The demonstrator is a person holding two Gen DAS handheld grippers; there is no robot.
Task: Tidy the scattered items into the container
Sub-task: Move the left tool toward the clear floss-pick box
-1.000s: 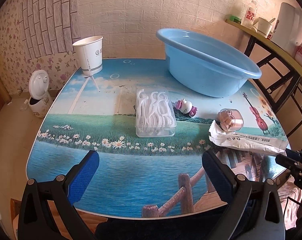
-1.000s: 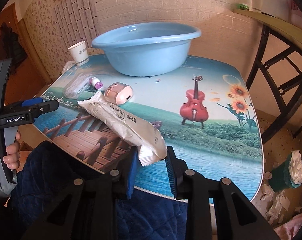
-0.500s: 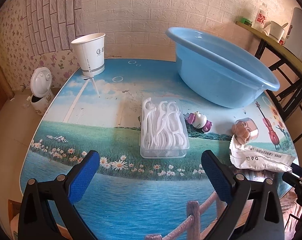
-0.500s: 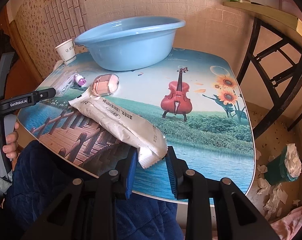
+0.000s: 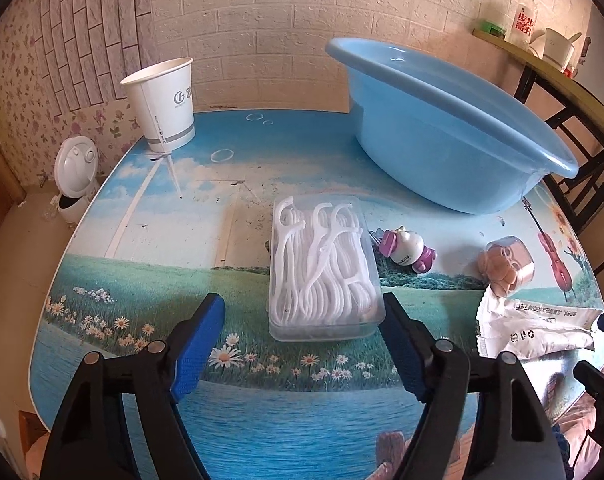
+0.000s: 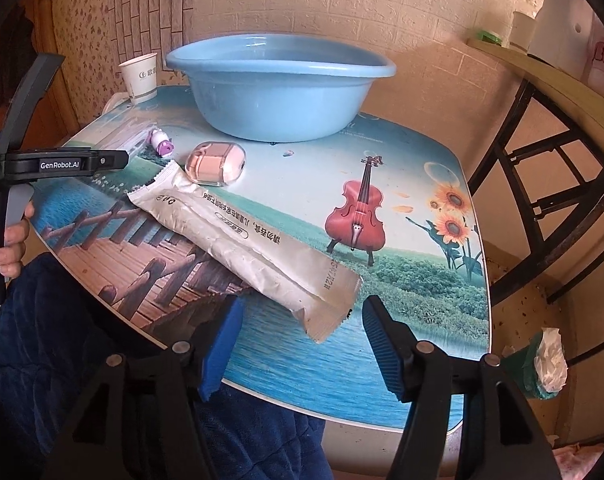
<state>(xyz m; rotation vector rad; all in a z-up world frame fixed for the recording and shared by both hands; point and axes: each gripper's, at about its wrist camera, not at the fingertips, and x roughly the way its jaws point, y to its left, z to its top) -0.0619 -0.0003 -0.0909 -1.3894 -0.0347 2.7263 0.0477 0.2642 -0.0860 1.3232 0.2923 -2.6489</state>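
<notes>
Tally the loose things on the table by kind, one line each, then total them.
Floss pick box: 1
Small purple-and-white toy: 1
Clear pink case: 1
White packet: 1
Paper cup: 1
Blue basin: 1
Total: 6

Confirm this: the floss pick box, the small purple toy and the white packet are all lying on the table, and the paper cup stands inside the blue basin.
One thing is wrong: the paper cup stands on the table, apart from the blue basin, not inside it. The left wrist view shows this. The floss pick box, purple toy and white packet do lie on the table.

Printed table (image 5: 237, 420): basin (image 5: 442, 136), cup (image 5: 163, 104), floss box (image 5: 324, 268)
</notes>
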